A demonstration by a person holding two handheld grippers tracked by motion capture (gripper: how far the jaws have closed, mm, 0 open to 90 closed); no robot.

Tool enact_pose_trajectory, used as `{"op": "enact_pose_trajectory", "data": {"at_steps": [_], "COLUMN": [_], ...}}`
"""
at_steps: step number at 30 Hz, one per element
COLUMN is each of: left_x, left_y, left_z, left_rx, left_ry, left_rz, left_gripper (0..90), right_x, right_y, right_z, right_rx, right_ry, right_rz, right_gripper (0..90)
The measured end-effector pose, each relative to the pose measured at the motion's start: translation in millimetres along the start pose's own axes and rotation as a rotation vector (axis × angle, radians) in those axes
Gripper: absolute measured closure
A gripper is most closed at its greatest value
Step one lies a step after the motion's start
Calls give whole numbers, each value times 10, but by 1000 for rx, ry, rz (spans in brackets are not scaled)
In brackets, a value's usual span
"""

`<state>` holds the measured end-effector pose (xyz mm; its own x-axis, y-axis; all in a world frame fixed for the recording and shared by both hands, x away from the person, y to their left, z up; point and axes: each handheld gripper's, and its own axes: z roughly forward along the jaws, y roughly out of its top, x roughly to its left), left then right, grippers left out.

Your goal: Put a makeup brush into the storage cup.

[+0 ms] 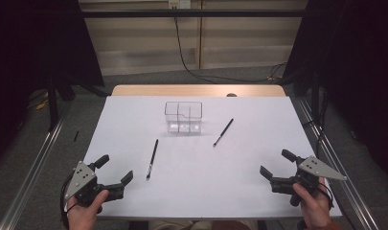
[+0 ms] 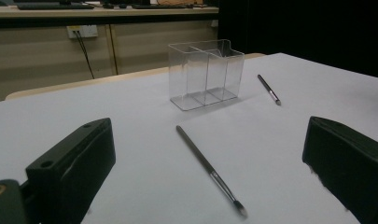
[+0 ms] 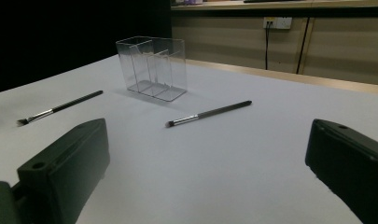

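A clear plastic organiser (image 1: 183, 116) stands upright just above the middle of the high view, a boxy, glossy container with thin transparent walls, inner dividers that split it into compartments and one stepped-down section of rim; nothing lies inside it. It rests on a smooth matte white sheet (image 1: 239, 158) that covers the table (image 1: 199, 90), whose pale wood edge shows along the far side. Two slim makeup brushes lie flat on the sheet, well apart from each other and from the container: the left brush (image 1: 152, 159), below and left of centre, has a thin dark handle, a silvery ferrule and a small tapered tip pointing to the bottom of the frame; the right brush (image 1: 223, 132), right of the organiser, is shorter and lies slanted, its bristle end toward lower left. In the lower left corner, a hand holds the left gripper (image 1: 117, 169), blocky black jaws spread wide with nothing between them and nothing touched. In the lower right corner, the right gripper (image 1: 276, 164) is likewise spread wide and empty, its grey three-cornered plate on top.
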<state>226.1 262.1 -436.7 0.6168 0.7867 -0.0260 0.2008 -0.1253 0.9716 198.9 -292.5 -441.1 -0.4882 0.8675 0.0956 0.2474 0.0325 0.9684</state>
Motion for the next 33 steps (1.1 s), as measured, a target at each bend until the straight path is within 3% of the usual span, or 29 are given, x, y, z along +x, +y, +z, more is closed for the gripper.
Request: {"op": "enact_pose_trajectory", "data": {"at_steps": [10,18,24,30,33], "left_x": [-8,-17,-40,-44,-32], "left_y": [-15,21,110,227,294], "left_z": [43,95,157,275,333], "left_rx": [29,40,47,65,47], "left_ry": [-15,1,-13,-23,-20], "left_rz": [-14,-35,-23,23,31], "left_gripper": [29,19,16,34,34], "right_x": [-24,3,-8,-13,-10], "right_y": [-19,-17,-20,-17,-14], "right_z": [16,26,11,11,13], "right_rx": [9,16,13,5,6], "right_ry": [6,21,19,30,28], "right_rz": [38,23,20,33,29], "right_gripper": [0,0,0,0,0]}}
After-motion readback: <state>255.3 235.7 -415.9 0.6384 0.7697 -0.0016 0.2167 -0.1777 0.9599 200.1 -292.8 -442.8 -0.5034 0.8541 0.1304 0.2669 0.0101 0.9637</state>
